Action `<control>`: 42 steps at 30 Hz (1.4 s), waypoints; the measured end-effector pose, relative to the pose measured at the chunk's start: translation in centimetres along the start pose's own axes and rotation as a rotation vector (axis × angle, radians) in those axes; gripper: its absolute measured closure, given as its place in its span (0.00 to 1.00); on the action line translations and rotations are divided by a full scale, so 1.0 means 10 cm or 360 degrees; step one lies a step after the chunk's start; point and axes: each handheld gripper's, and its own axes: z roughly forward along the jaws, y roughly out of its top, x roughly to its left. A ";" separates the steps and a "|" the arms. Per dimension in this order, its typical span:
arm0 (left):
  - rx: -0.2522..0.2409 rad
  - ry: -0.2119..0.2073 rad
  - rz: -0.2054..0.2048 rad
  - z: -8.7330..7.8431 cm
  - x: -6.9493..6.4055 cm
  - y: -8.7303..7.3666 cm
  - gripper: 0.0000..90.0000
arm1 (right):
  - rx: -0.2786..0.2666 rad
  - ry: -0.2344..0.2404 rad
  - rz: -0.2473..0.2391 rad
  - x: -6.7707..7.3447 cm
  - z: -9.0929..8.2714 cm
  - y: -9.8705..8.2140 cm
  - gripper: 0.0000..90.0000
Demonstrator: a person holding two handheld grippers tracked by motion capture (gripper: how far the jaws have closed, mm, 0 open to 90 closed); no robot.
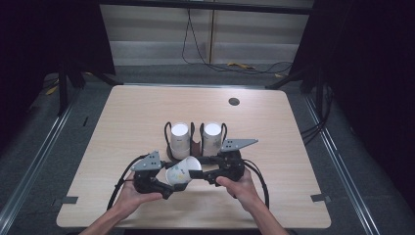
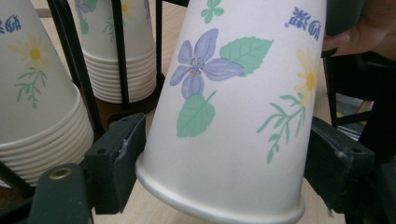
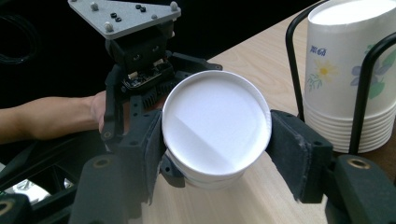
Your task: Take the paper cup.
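A flowered paper cup (image 1: 182, 171) hangs on its side just above the table, between both grippers. My left gripper (image 1: 172, 182) has its pads (image 2: 116, 158) against the wide rim end of the cup (image 2: 233, 116). In the right gripper view, my right gripper (image 3: 215, 135) is shut on the narrow base, and the white bottom disc of the cup (image 3: 215, 123) faces the camera. The left gripper (image 3: 140, 60) and the hand holding it show behind the cup there.
Behind the grippers a black wire rack (image 1: 194, 147) holds two upside-down cup stacks (image 1: 180, 139) (image 1: 212, 138). The stacks (image 2: 37, 93) (image 3: 345, 70) stand close to the held cup. A round hole (image 1: 234, 101) sits in the wooden table (image 1: 137, 112) at the far right.
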 end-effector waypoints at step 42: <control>0.0257 0.0025 -0.0057 -0.07 0.05 -0.03 0.26 | 0.0217 -0.0107 -0.0076 0.02 -0.04 -0.07 0.24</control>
